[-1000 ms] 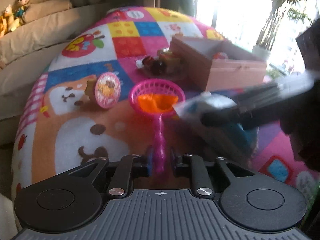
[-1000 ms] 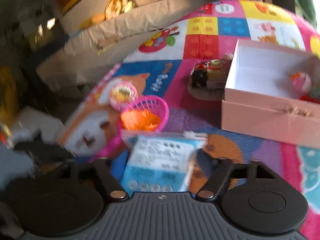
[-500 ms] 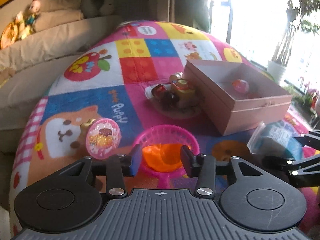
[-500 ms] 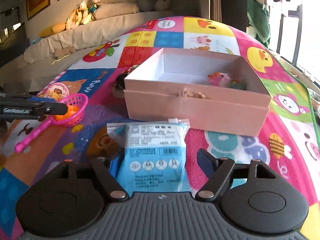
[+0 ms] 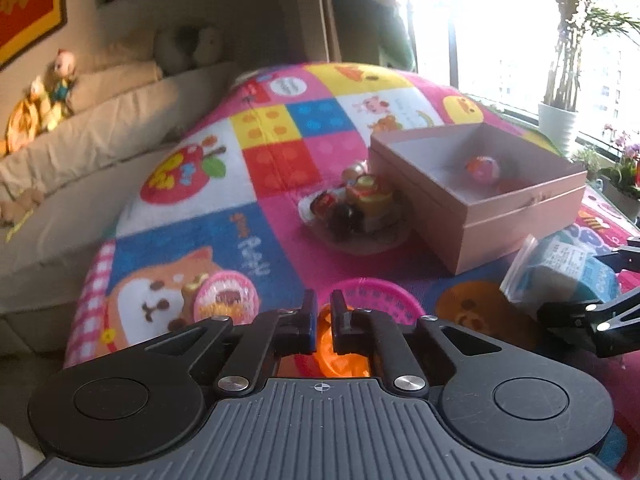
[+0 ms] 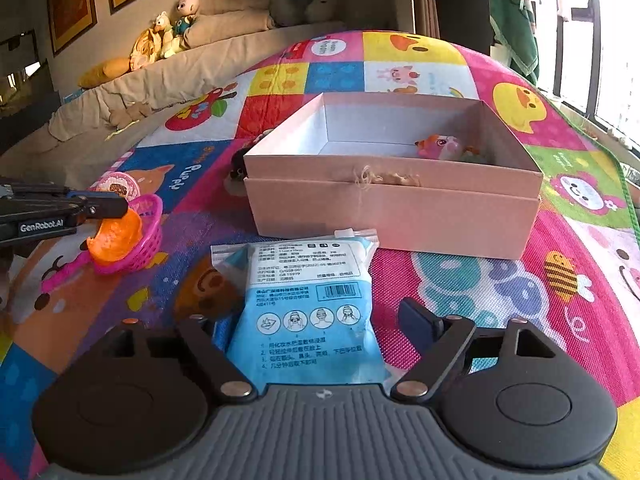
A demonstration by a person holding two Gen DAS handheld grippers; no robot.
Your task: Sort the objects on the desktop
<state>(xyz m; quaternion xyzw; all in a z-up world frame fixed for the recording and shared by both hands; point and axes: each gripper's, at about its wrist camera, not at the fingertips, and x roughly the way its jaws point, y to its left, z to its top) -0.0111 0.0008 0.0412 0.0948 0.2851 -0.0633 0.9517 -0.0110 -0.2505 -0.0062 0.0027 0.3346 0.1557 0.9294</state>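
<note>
My left gripper (image 5: 323, 322) is shut on the orange piece (image 5: 340, 354) that sits in the pink toy basket (image 5: 376, 294); in the right wrist view the orange piece (image 6: 116, 236) is tilted up out of the basket (image 6: 144, 236). My right gripper (image 6: 308, 320) is open around a blue mask packet (image 6: 308, 304) lying on the mat in front of the pink cardboard box (image 6: 392, 208). The box (image 5: 500, 204) holds a small pink toy (image 6: 438, 146).
A round pink toy (image 5: 226, 300) lies left of the basket. A plate of toy food (image 5: 356, 212) sits beside the box. The colourful play mat (image 6: 560, 240) covers the surface. A beige sofa (image 5: 80, 120) with stuffed toys is at the back left.
My left gripper moved forward over the basket and closed on the orange piece, lifting its edge. My right gripper stays open around the mask packet, slightly nearer.
</note>
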